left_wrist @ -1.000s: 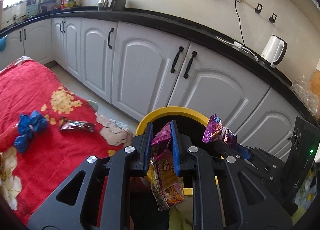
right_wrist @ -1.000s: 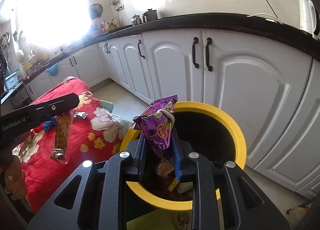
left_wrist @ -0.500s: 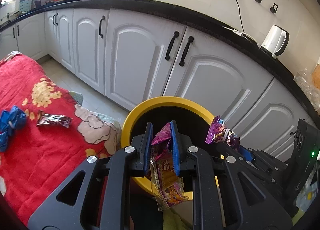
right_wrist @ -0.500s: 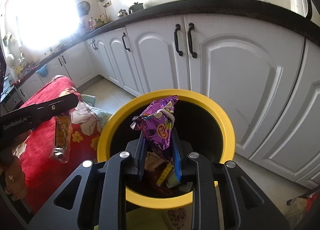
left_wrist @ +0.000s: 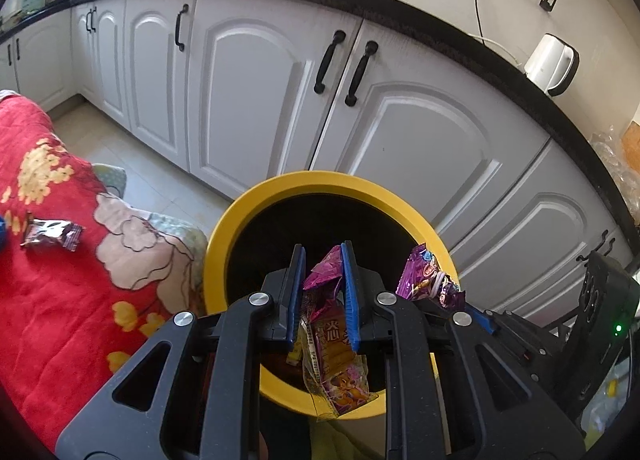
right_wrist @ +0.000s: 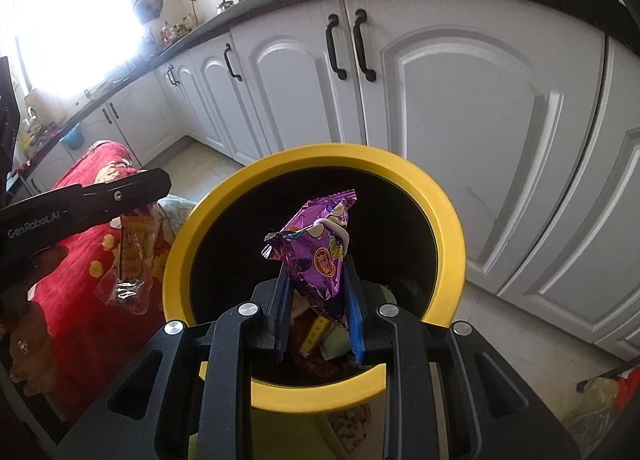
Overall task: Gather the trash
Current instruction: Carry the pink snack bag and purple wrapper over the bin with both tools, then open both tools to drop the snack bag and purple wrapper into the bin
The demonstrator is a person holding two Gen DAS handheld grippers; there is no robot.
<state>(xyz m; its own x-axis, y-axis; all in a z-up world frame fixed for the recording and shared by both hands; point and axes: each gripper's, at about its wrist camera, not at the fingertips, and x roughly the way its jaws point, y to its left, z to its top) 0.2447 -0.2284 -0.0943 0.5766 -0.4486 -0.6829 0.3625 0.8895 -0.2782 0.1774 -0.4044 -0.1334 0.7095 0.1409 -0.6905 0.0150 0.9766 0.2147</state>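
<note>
presently over a yellow-rimmed trash bin [left_wrist: 240, 227], both grippers. left gripper [left_wrist: 322, 292]: blue-padded fingers [left_wrist: 297, 292] narrowed onto a pink and orange snack wrapper [left_wrist: 336, 356], clamped near its upper end, lower part hanging below the fingers and across the near rim of the bin. right gripper [right_wrist: 316, 300]: fingers [right_wrist: 353, 308] narrowed onto a purple snack packet [right_wrist: 320, 256], gripped at its lower part, top end sticking up above the fingers, directly above the dark opening of the bin. same purple packet also visible from the left wrist view, at the right side of the bin rim. inside the bin, under the right gripper: other discarded pieces, including a yellow strip [right_wrist: 316, 334] and something pale green; details too dark to tell. left of the bin: red floral cloth [left_wrist: 60, 292] over a raised surface, with a silver and dark wrapper [left_wrist: 50, 234] lying flat on it, well apart from both grippers. behind the bin: white cabinet doors [left_wrist: 256, 99] with black handles, under a dark counter [left_wrist: 400, 15] carrying a white kettle [left_wrist: 552, 63].
</note>
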